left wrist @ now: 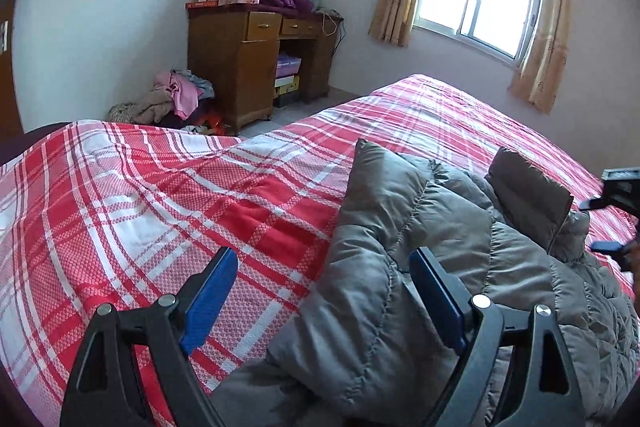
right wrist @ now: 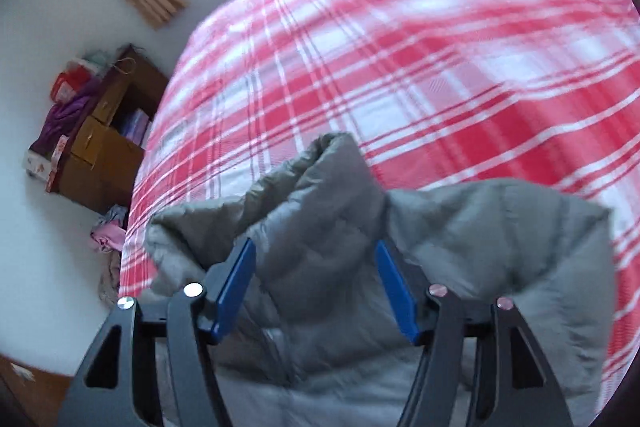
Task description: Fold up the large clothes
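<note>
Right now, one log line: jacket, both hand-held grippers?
jacket: grey puffer, bunched on plaid bed | left hand-held gripper: open, empty | right hand-held gripper: open over jacket, not gripping

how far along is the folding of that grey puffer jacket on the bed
Partly done: the grey quilted puffer jacket lies bunched on the red plaid bedspread, seemingly folded over. Nothing is held: left gripper and right gripper are open. Left: squaring it up.

A bed (left wrist: 132,195) covered by a red-and-white plaid bedspread (right wrist: 420,75) carries a grey quilted puffer jacket (left wrist: 400,247). The jacket lies bunched near the bed's near edge, its brown-lined collar (left wrist: 528,195) standing up. The rest of the bedspread lies smooth toward the far edge.
</note>
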A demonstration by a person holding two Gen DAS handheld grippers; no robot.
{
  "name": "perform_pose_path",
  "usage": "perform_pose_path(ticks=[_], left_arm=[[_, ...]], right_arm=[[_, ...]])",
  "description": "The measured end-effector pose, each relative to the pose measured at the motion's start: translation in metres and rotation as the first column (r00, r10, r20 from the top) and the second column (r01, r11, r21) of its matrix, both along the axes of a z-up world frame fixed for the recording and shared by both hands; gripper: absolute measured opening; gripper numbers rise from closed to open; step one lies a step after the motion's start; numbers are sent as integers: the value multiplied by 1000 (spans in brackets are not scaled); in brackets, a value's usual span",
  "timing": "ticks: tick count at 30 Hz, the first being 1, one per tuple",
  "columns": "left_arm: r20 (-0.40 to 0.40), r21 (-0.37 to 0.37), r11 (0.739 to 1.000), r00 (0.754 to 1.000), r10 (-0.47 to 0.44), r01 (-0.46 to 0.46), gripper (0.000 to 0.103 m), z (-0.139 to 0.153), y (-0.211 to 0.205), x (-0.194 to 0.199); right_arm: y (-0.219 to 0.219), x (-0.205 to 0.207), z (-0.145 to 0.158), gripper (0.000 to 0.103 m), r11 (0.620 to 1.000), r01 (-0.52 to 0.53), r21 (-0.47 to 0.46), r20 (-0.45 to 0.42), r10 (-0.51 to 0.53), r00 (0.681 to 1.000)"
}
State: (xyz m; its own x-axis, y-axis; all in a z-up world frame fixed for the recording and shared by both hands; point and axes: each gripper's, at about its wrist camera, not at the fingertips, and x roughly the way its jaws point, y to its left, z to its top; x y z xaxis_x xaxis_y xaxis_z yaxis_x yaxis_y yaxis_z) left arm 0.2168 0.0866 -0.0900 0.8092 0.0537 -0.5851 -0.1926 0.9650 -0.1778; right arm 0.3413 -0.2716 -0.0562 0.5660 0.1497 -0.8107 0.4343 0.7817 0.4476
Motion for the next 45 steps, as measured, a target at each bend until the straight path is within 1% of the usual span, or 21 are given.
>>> perform_pose_path(ticks=[5, 9, 11, 12, 13, 16, 20, 22, 24, 26, 27, 28, 30, 33, 35, 37, 40, 42, 43, 44, 45], left_arm=[[-3, 35, 999, 1000, -29, 29, 88, -1, -8, 3], [-9, 38, 998, 999, -40, 41, 88, -3, -9, 7], [-17, 32, 999, 999, -37, 37, 88, -4, -8, 9], [-19, 30, 999, 999, -35, 35, 88, -4, -8, 9], [-18, 29, 999, 999, -33, 33, 88, -5, -7, 7], [-22, 29, 999, 999, -30, 30, 88, -5, -7, 8], [-29, 22, 999, 999, -43, 44, 88, -5, -8, 9], [-52, 21, 996, 995, -83, 84, 88, -4, -11, 10], [-77, 49, 990, 988, -131, 135, 88, 4, -18, 10], [-62, 63, 981, 982, -181, 185, 88, 20, -24, 5], [-33, 45, 973, 974, -223, 225, 88, 34, -28, 4], [-15, 29, 967, 968, -252, 252, 88, 43, -32, 5], [16, -9, 946, 946, -325, 325, 88, 70, -49, 19], [11, -61, 923, 925, -379, 379, 88, 93, -78, 60], [-45, -81, 922, 922, -384, 380, 88, 93, -95, 93], [-98, -54, 929, 924, -369, 365, 88, 83, -112, 121], [-225, -36, 936, 910, -349, 350, 88, 54, -139, 158], [-259, -71, 940, 904, -341, 334, 87, 38, -142, 168], [-257, -82, 939, 904, -343, 333, 83, 34, -145, 170], [-256, -94, 937, 901, -349, 336, 60, 31, -146, 170], [-272, -108, 933, 893, -359, 342, 31, 28, -146, 170]], right_arm=[[-6, 34, -17, 68, 996, 80, 27, -69, -78, 995], [-6, 47, -31, 67, 999, 26, 24, -128, -23, 992], [-5, 38, -27, 45, 1000, -14, 6, -119, 15, 993], [-4, 31, -24, 28, 999, -40, -14, -120, 38, 992], [-4, 23, -21, 20, 998, -61, -31, -116, 57, 992], [-7, -4, -13, 14, 991, -105, -78, -98, 97, 990], [-11, -53, -14, 13, 979, -131, -154, -104, 115, 988], [-13, -67, -31, 10, 974, -139, -177, -122, 118, 986], [-14, -73, -46, 7, 965, -146, -219, -97, 127, 987], [-7, -80, -51, 7, 937, -165, -307, -20, 167, 986], [0, -85, -53, 8, 904, -177, -388, 16, 199, 980], [5, -88, -53, 9, 887, -179, -425, 34, 213, 977], [7, -93, -53, 11, 883, -168, -438, 61, 215, 975], [0, -97, -54, 11, 904, -157, -398, 96, 211, 973], [-2, -98, -55, 11, 913, -148, -381, 113, 205, 972], [-1, -99, -54, 11, 913, -142, -381, 120, 201, 972], [1, -99, -54, 11, 913, -138, -383, 127, 200, 972], [0, -100, -55, 11, 917, -136, -375, 134, 199, 971], [-1, -101, -55, 11, 919, -135, -369, 139, 198, 970], [-2, -102, -56, 11, 923, -133, -361, 144, 196, 970], [-3, -102, -56, 11, 927, -132, -352, 148, 194, 970]])
